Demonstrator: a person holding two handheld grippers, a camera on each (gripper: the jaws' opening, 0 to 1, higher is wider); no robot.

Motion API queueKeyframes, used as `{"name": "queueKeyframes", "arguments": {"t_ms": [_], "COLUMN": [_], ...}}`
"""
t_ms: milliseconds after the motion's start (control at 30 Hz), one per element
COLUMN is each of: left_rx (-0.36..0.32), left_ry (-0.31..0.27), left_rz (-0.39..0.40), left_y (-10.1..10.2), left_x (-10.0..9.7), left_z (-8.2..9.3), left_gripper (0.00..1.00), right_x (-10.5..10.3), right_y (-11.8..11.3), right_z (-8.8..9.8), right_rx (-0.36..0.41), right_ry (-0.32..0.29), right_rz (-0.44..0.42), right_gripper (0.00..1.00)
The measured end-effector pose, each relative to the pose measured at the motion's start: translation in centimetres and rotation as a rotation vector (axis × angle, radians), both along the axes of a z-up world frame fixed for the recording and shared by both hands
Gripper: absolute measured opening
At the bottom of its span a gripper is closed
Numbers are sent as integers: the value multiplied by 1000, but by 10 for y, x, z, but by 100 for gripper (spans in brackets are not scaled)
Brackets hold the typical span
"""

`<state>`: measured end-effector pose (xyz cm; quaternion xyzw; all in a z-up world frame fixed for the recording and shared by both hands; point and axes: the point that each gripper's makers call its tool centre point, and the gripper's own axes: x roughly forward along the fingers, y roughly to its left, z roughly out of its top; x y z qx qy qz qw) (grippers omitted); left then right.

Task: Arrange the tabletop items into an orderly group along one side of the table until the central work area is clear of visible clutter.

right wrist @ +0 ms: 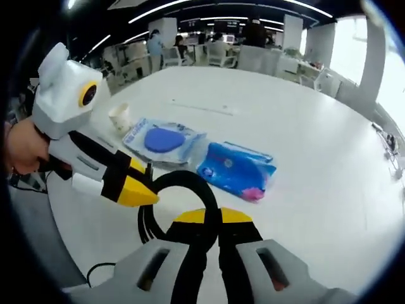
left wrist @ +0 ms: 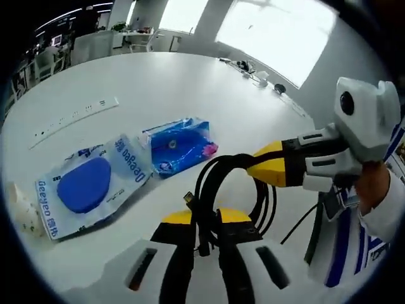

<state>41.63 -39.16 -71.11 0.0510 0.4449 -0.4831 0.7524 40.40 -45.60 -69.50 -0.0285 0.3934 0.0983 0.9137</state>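
I'm holding a coil of black cable (left wrist: 218, 183) with both claws right now. My left claw (left wrist: 205, 218) is clamped on the loop near its bottom, and my right claw (right wrist: 212, 218) is pinching the same coil, with the cable (right wrist: 180, 190) arching up between us. Behind it on the white counter (left wrist: 158, 82), two sealed packs are lying side by side, just touching: a clear pouch (left wrist: 92, 183) with a blue oval pad inside, and a blue wrapper (left wrist: 180, 144) with a pink corner. A small paper cup (right wrist: 120, 117) is sitting just beyond the pouch.
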Motion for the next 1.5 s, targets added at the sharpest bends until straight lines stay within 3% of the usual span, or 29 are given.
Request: {"name": "queueKeyframes", "arguments": {"t_ms": [400, 900, 1200, 1500], "left_rx": [67, 72, 66, 44], "left_ry": [69, 144, 157, 151], "left_rz": [-4, 21, 34, 44], "left_y": [-6, -10, -10, -11], "left_x": [11, 16, 16, 17], "left_z": [-31, -48, -53, -52], "left_gripper": [10, 10, 10, 10], "right_x": [11, 16, 15, 17], "right_y": [-7, -13, -13, -15], "right_z": [-36, -63, -71, -70], "right_rx": [20, 8, -40, -40], "right_ry": [49, 92, 94, 86], "right_rz": [1, -1, 20, 26], "right_gripper": [2, 3, 4, 4]}}
